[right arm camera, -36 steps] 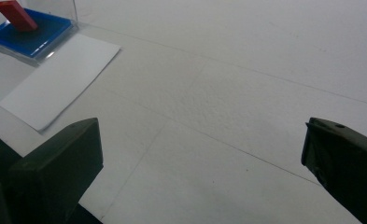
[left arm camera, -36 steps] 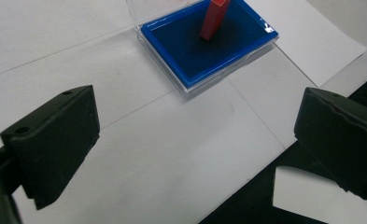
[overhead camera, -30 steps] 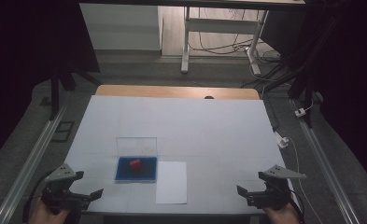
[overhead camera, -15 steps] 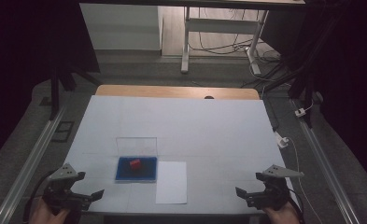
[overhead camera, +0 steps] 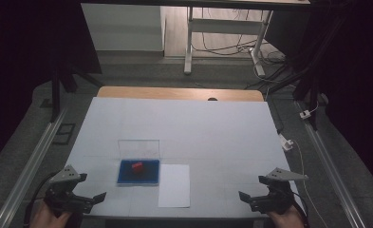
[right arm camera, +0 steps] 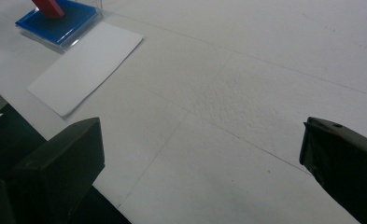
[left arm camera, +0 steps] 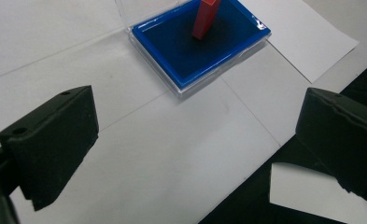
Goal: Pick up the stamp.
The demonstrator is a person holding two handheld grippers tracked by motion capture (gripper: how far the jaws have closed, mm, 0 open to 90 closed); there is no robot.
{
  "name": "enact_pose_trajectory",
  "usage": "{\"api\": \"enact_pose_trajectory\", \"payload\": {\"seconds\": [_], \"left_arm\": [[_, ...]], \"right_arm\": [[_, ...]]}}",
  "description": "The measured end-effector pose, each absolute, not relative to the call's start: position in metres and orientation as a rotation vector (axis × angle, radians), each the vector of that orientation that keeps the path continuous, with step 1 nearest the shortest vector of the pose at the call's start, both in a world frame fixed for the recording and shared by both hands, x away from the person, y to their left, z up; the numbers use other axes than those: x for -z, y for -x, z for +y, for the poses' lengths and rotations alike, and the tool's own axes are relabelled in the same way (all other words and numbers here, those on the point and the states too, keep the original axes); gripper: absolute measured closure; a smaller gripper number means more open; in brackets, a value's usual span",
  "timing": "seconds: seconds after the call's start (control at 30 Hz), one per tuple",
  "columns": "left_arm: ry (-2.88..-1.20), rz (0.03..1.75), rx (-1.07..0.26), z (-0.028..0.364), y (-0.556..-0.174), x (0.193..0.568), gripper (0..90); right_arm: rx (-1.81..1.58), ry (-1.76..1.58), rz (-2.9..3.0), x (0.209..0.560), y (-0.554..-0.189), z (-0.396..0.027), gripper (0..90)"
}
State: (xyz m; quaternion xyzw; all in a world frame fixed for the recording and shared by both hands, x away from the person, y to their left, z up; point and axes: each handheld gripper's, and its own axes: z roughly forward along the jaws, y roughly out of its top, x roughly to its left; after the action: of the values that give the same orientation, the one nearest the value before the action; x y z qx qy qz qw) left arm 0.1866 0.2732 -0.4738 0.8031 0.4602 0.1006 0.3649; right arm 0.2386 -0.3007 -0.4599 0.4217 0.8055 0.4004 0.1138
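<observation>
Barely shifted left hand-held gripper [overhead camera: 95,197], jaws wide, empty, near blue case [overhead camera: 138,171]

Tray [overhead camera: 139,177] sits near table's [overhead camera: 212,128] front edge, left of centre, block [overhead camera: 137,166] in it. Paper sheet [overhead camera: 174,185] just right of tray. Left gripper [overhead camera: 82,202] at front-left corner, right gripper [overhead camera: 256,199] front-right.

A red block [left arm camera: 206,18] stands in a blue tray [left arm camera: 181,51] with a seemingly clear lid [overhead camera: 138,147]; white paper sheet [overhead camera: 174,185], white worktop [overhead camera: 198,128], black tools.

Red block [left arm camera: 205,18] stands in blue tray [left arm camera: 181,51] beyond spread jaws.
</observation>
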Motion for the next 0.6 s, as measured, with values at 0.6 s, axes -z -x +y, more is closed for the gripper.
{"api": "enact_pose_trajectory", "payload": {"seconds": [0.6], "left_arm": [[-2.082,1.046,-0.24,0.26,-0.2,0.472,0.0]], "right_arm": [[-1.188,-1.235,2.365,0.46,-0.239,-0.301,0.1]]}}
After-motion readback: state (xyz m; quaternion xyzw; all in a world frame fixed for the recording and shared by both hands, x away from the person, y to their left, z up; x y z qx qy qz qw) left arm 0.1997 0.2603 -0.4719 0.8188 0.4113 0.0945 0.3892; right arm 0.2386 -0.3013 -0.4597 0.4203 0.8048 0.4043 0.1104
